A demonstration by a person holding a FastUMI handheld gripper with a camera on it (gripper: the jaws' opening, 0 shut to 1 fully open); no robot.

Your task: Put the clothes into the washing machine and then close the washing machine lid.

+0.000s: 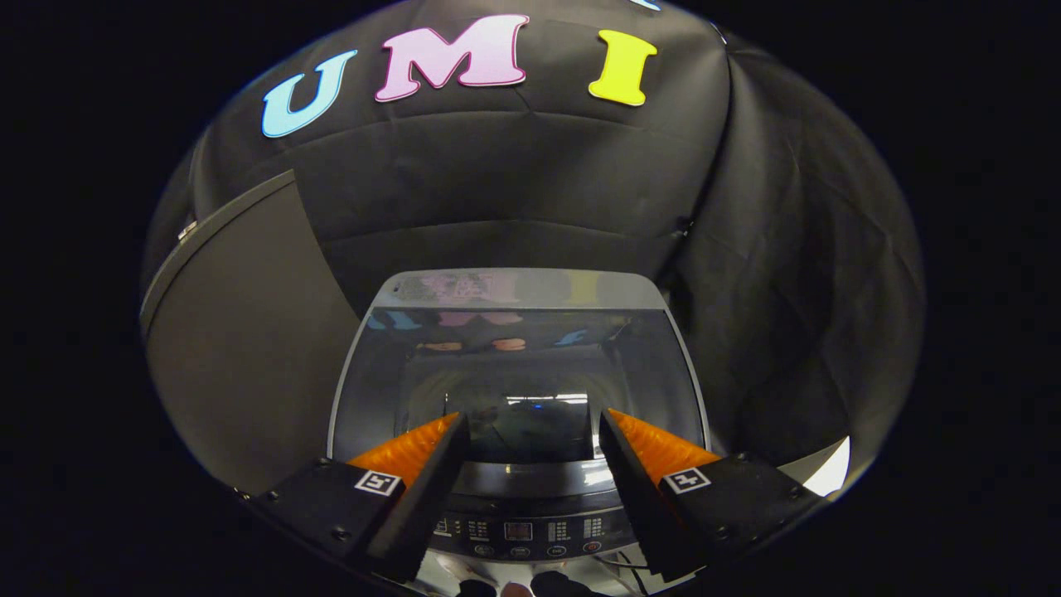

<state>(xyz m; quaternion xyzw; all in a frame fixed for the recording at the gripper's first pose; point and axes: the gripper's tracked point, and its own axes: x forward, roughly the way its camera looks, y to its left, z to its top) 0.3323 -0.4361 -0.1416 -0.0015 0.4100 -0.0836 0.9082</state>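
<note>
The top-loading washing machine (514,288) stands straight ahead and below me, against the black cloth wall. Its glass lid (390,373) lies flat on the machine's top and mirrors the booth; what is under the glass is too dark to make out. The control panel (518,531), with its buttons and small display, runs along the machine's near edge, below and between my fingers. My gripper (532,419) hovers open over the near part of the lid with nothing between its fingers. I cannot tell whether the fingertips touch the glass.
A tall grey panel (240,332) stands close on the machine's left side. Black cloth hangs behind and to the right. A small pale patch (829,468) shows low on the right, past the right finger.
</note>
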